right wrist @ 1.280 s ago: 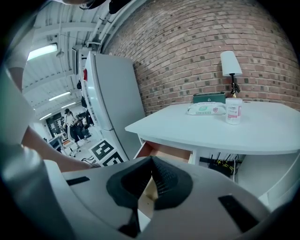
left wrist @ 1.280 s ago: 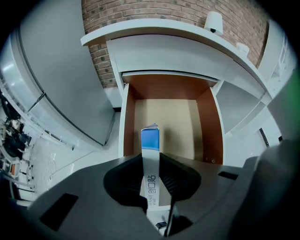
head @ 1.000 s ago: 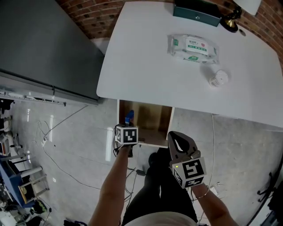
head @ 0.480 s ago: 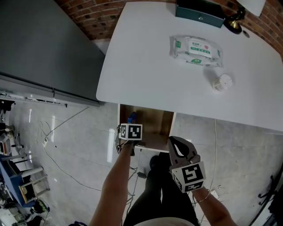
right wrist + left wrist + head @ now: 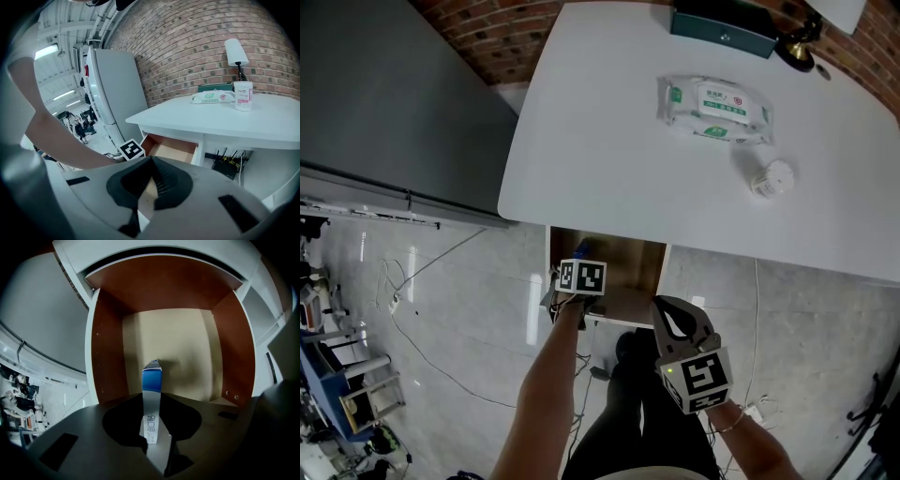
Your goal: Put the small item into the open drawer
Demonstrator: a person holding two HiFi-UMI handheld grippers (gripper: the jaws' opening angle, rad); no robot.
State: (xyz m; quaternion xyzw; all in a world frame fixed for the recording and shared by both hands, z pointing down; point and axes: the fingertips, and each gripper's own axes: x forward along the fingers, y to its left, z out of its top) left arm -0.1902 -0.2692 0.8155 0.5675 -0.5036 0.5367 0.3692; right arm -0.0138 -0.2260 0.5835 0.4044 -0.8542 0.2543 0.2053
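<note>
Sinking toward the drawer over the last second, the left gripper [image 5: 152, 439] is still pinching the small blue-and-white carton [image 5: 152, 394] between its jaws, with the blue end pointing down into the open drawer [image 5: 107, 348]. In the head view its marker cube is now sitting over the drawer's six o'clock rim. A second ago it was hanging short of that rim, with more of the carton's blue tip showing at twelve o'clock of the cube. As far as I can judge, the carton is not yet touching the pale drawer floor, so the lowering is nearing its end and the release is still to come. The right gripper [image 5: 151, 161], jaws together on nothing, is idling at five o'clock of the drawer, barely shifting. On the white table [image 5: 609, 141] the wet-wipes pack [image 5: 712, 103] is lying at one o'clock.
</note>
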